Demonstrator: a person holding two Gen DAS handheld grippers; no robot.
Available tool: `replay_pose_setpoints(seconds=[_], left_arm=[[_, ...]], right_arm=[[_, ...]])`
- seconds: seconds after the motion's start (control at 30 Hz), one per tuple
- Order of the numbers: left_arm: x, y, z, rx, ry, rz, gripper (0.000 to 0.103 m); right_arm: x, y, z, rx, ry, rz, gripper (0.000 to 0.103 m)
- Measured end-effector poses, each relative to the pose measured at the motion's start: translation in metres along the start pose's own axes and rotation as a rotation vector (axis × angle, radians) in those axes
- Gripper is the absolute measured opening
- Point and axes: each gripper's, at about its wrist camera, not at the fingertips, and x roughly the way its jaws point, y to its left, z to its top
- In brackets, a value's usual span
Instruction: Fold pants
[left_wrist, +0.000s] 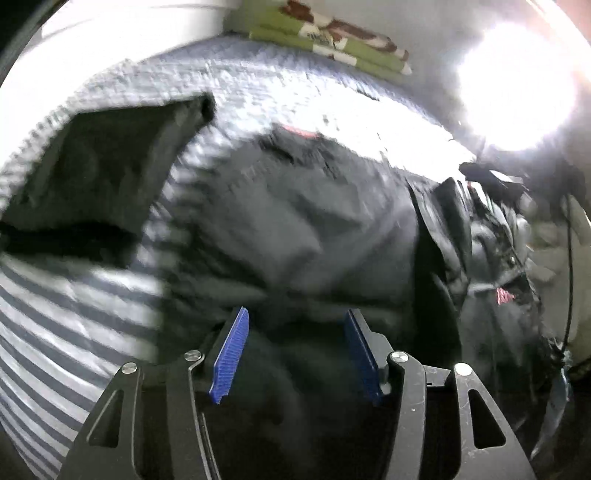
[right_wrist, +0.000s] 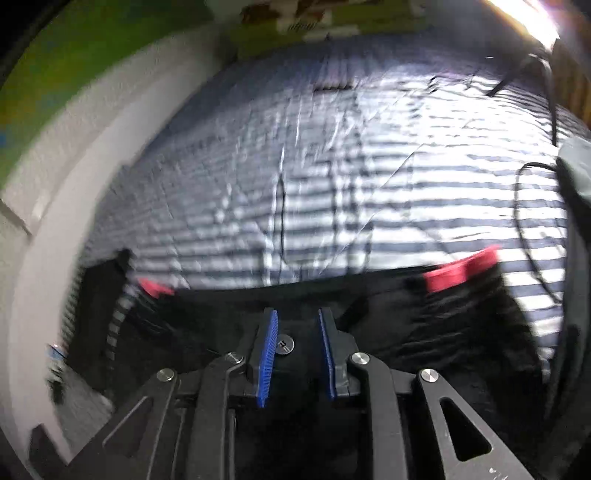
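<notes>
Surface: striped blue-and-white bedspread (right_wrist: 369, 177), brightly lit and blurred.
Pants: dark pants (left_wrist: 295, 221) spread on the bedspread, waistband with metal button (right_wrist: 285, 345) and red tabs (right_wrist: 461, 271) facing the right wrist view.
Left gripper (left_wrist: 295, 354): blue pads apart, dark cloth below them; contact unclear.
Right gripper (right_wrist: 297, 356): pads narrowly apart around the waistband at the button; no clear pinch.
Background: folded green patterned cloth (left_wrist: 332, 40) at the far edge.

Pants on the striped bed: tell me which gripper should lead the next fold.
Probably the right gripper: its jaws straddle the pants' buttoned waistband edge. The left gripper stands wide over blurred mid-fabric, gripping nothing.
</notes>
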Motion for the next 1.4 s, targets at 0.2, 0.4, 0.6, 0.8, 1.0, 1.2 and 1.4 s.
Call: replay_pose_setpoints(seconds=[0.2,0.4,0.6,0.8,1.0,1.2,1.4], left_arm=[[-0.004,0.023,0.06,0.034,-0.085,0.049,0.075],[0.074,0.022,0.133,0.085,0.041,0.04,0.083],[0.126,0.034,0.162,-0.006,0.079,0.002,0.092],[0.136,0.018,0.166,0.066,0.039,0.0,0.034],[0.119,0.019,0.168,0.025,0.01,0.004,0.014],[0.091,0.007,0.174,0.095,-0.069,0.071,0.013],[0.06,0.02,0.204,0.056,-0.166,0.087,0.012]], right_arm=[[-0.048,-0.085,-0.002,0.093,-0.062,-0.079,0.036],[-0.026,-0.126,0.003,0.131,0.017,-0.005,0.046],[0.01,-0.123,0.007,0.071,0.071,0.059,0.058],[0.034,-0.126,0.005,0.067,0.106,0.104,0.058],[0.028,-0.124,0.002,0.052,0.11,0.097,0.014],[0.013,-0.108,0.008,0.009,0.065,0.056,0.009],[-0.003,-0.072,0.036,-0.078,-0.029,0.027,0.008]])
